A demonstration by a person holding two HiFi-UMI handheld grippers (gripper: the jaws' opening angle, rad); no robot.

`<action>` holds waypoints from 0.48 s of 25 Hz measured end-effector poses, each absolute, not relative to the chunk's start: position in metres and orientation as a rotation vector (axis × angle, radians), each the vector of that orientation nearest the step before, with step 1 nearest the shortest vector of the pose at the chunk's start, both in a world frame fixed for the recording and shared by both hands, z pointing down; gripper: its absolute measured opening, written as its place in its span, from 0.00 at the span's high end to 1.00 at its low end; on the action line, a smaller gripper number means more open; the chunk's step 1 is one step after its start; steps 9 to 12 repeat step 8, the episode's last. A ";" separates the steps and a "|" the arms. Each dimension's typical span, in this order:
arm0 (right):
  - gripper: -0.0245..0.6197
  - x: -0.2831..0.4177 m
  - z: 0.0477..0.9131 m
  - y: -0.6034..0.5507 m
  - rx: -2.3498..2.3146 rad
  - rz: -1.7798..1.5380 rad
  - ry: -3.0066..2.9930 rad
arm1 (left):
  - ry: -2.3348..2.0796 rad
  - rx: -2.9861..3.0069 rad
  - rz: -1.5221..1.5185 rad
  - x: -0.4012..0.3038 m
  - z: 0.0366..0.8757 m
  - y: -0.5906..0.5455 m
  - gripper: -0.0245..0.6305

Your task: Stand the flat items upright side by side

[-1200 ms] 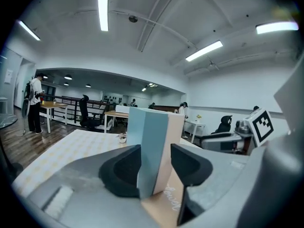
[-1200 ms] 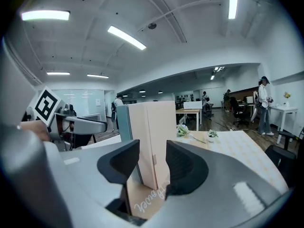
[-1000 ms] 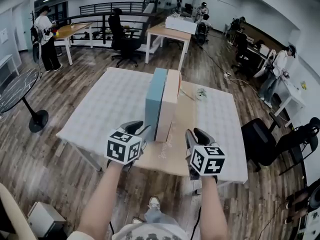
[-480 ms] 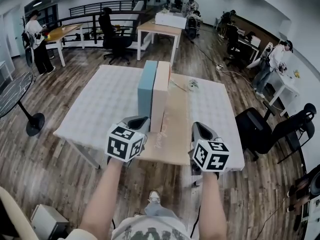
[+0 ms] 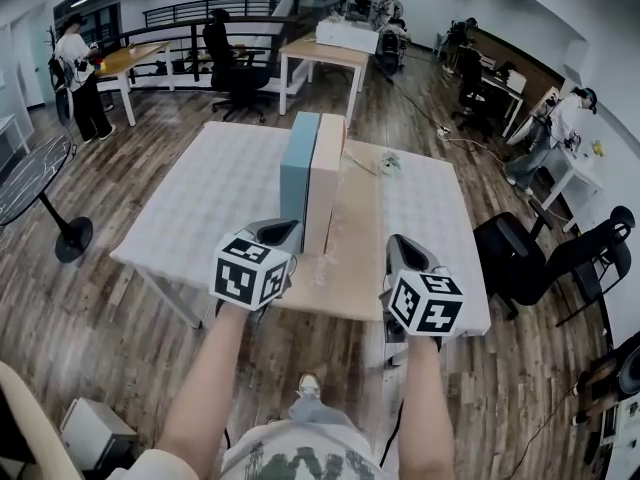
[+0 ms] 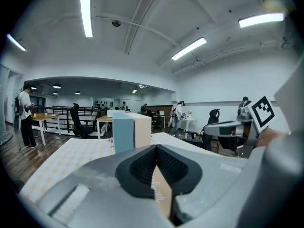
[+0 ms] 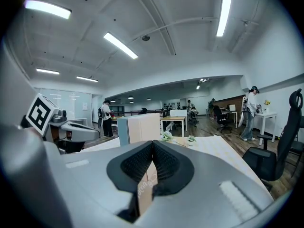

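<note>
Two flat boxes stand upright and touching, side by side, on the white table (image 5: 180, 233): a blue box (image 5: 298, 173) on the left and a peach box (image 5: 325, 183) on the right. A brown cardboard sheet (image 5: 355, 258) lies flat in front of them. My left gripper (image 5: 280, 231) hovers at the table's front edge, shut and holding nothing. My right gripper (image 5: 403, 250) is level with it on the right, also shut and holding nothing. From the left gripper view the blue box (image 6: 122, 134) and peach box (image 6: 141, 132) rise beyond the closed left gripper (image 6: 156, 148). The right gripper view shows the pair (image 7: 142, 127) past the shut right gripper (image 7: 153, 144).
A small plant-like item (image 5: 390, 161) sits on the table behind the boxes. A black office chair (image 5: 530, 268) stands to the right of the table, a round black table (image 5: 30, 183) to the left. Other desks and several people fill the back of the room.
Both grippers have drawn back from the boxes toward the table's front edge, and their jaws have closed. The two boxes stay upright where they were.
</note>
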State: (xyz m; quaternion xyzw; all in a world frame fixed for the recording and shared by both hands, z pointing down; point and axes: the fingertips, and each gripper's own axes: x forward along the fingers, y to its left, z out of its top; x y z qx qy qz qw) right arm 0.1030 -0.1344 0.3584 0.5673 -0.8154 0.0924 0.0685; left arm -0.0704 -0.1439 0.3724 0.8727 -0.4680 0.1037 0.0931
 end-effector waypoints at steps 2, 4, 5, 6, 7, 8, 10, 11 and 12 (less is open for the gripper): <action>0.96 0.103 0.356 -0.135 1.706 0.275 -2.458 | -1.393 2.589 0.308 -0.070 0.371 -0.144 0.95; 0.96 0.103 0.355 -0.135 1.703 0.276 -2.461 | -1.394 2.587 0.308 -0.070 0.370 -0.144 0.95; 0.96 0.103 0.355 -0.135 1.701 0.276 -2.462 | -1.393 2.587 0.312 -0.070 0.371 -0.144 0.95; 0.96 0.102 0.356 -0.135 1.698 0.275 -2.464 | -1.393 2.588 0.317 -0.070 0.371 -0.144 0.95; 0.96 0.102 0.356 -0.135 1.695 0.274 -2.466 | -1.393 2.589 0.322 -0.069 0.371 -0.145 0.95; 0.96 0.101 0.356 -0.135 1.692 0.273 -2.467 | -1.392 2.590 0.326 -0.069 0.372 -0.145 0.95; 0.96 0.101 0.356 -0.135 1.692 0.273 -2.467 | -1.392 2.590 0.326 -0.069 0.372 -0.145 0.95; 0.96 0.101 0.356 -0.135 1.692 0.273 -2.467 | -1.392 2.590 0.326 -0.069 0.372 -0.145 0.95; 0.96 0.101 0.356 -0.135 1.692 0.273 -2.467 | -1.392 2.590 0.326 -0.069 0.372 -0.145 0.95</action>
